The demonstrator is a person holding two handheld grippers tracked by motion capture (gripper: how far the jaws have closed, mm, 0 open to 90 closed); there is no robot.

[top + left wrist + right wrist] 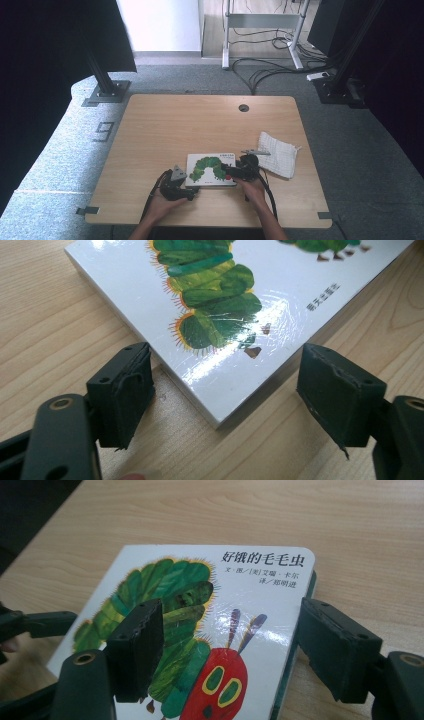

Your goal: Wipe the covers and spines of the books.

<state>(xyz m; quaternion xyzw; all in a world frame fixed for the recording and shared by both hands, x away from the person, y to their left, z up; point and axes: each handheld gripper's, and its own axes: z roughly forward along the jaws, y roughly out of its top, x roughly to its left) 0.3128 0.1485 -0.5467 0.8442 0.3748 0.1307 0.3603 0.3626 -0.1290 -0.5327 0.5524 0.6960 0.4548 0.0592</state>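
Both tongs stand agape at the book (210, 170), neither pinching anything. Left gripper (186, 190) sits at the book's 7 o'clock corner; in the left gripper view that corner (216, 417) points into the gap between the two pads (127, 395), with bare wood on both sides, so no contact there that I can see. Right gripper (231, 171) hangs at the book's 3 o'clock end, over the red caterpillar head (216, 682); in the right gripper view one jaw hovers above the cover and the other stands just off the spine-side edge (287, 672). Whether it touches that edge I cannot tell.

Book lies flat, cover up, on the table (165, 125) toward my near edge, roughly centre. Checked cloth (278, 152) rests just beside it at 2 o'clock, with a small metal item on it that I cannot make out.

Handling notes, my judgement: thick board book, stiff, modest weight, won't flop. Cover is glossy with strong glare, so pads may skid on the face. Lying flush, there's no gap underneath; I'd pry a corner or take it across the thickness at the edge, not the face. Rounded corners offer little purchase. Sturdy, little risk beyond scuffing the laminate.
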